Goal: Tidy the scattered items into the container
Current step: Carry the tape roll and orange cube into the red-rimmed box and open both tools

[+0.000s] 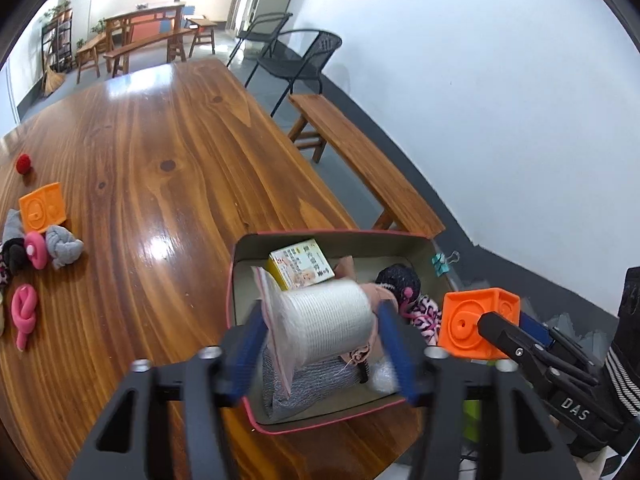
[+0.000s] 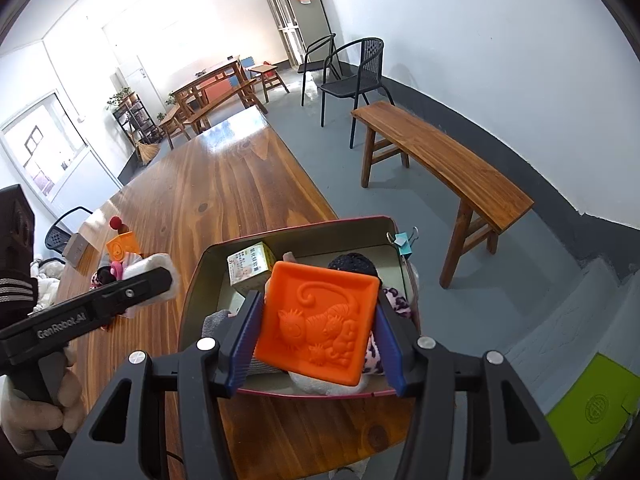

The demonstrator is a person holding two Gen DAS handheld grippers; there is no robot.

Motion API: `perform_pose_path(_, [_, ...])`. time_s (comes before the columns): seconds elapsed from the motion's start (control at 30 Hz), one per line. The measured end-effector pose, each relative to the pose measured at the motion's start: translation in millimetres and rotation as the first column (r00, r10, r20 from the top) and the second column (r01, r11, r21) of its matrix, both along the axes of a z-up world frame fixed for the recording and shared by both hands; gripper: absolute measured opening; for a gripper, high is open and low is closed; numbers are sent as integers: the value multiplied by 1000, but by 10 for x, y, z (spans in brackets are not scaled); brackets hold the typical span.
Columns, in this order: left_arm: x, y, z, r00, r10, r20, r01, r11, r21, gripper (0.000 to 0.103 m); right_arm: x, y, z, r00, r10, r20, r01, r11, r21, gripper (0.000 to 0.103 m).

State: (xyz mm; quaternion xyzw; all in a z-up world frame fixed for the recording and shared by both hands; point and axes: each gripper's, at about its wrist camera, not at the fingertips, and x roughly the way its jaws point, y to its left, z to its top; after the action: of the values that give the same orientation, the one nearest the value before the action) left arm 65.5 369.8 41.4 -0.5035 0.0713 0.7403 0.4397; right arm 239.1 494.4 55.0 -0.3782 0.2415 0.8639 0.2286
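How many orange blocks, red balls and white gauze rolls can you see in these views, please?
Orange blocks: 2, one on the table, one in the right gripper
Red balls: 1
White gauze rolls: 1, in the left gripper
Total: 4

White walls (image 2: 500,40) with a dark grey skirting band, over grey floor (image 2: 400,208). Long glossy wooden table (image 1: 160,152) catching window glare. Wooden bench (image 2: 444,164) along the wall, two black metal chairs (image 2: 352,80) beyond. Tall grey cabinet (image 2: 294,12) in the corner. Farther wooden tables and benches (image 2: 212,88), plant shelf (image 2: 138,116), bright window (image 2: 44,148) at left.
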Motion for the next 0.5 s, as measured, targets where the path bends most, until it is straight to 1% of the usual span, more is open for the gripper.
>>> perform_pose_path(0.03, [-1,18,-38,1000,6,3,-6,1000,-15,88,-9,27,-26,1000,2,4,-2,1000,-13,61])
perform_pose_path(0.13, [-16,-28,-120,999,39,17,-38,999,-35,88,-5,93,-90,1000,-10,6,11,999,-45,65])
perform_pose_path(0.2, [-29,-76,-118,998,54,21,-53,998,-32,88,9,109,-92,1000,-13,2,13,999,-40,69])
perform_pose_path(0.27, [-50,-137,-98,997,73,16,-73,997,-32,88,17,128,-92,1000,-15,-2,14,999,-39,71])
perform_pose_path(0.5, [-189,-424,-47,987,163,10,-162,986,-32,88,-68,165,-97,1000,-17,-14,16,998,-66,71])
